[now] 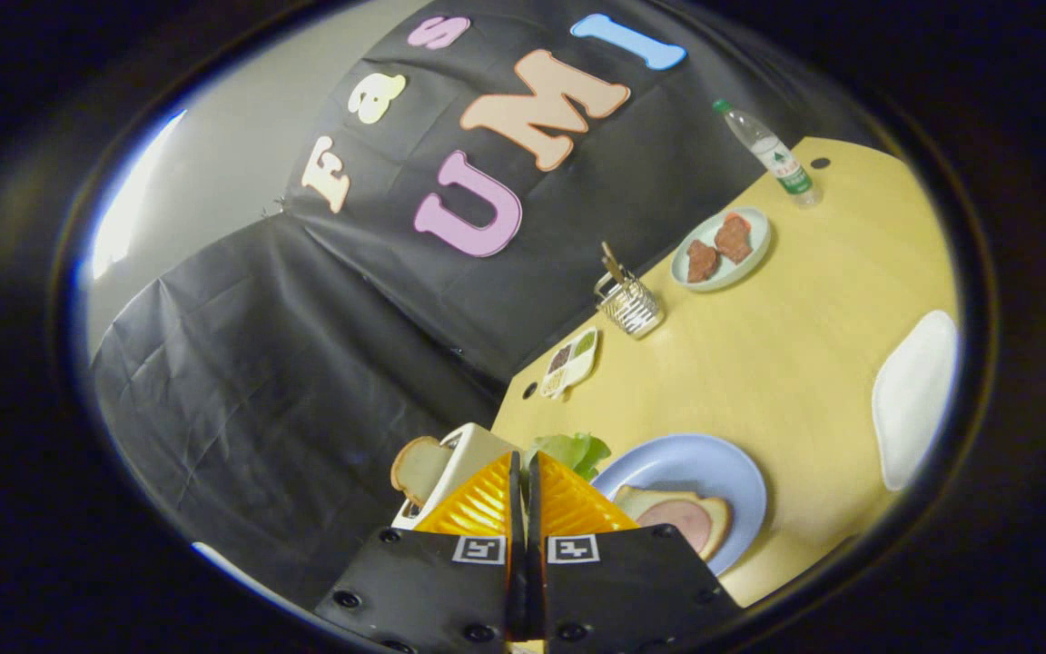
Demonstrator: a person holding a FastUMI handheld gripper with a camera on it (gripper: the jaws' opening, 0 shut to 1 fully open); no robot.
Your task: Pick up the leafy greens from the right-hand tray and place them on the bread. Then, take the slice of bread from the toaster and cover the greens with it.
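Note:
My gripper is held up over the table at a tilt, and its fingers are pressed almost together on the leafy greens, which stick out just beyond the tips. Right of the fingers a blue plate carries a slice of bread topped with a pink slice of ham. Left of the fingers stands a white toaster with a slice of bread poking out of its slot. A white tray lies farther right on the yellow table.
Along the table's far edge stand a small divided seasoning dish, a wire basket, a pale plate with two pieces of meat and a water bottle. Bare yellow tabletop stretches between the plates.

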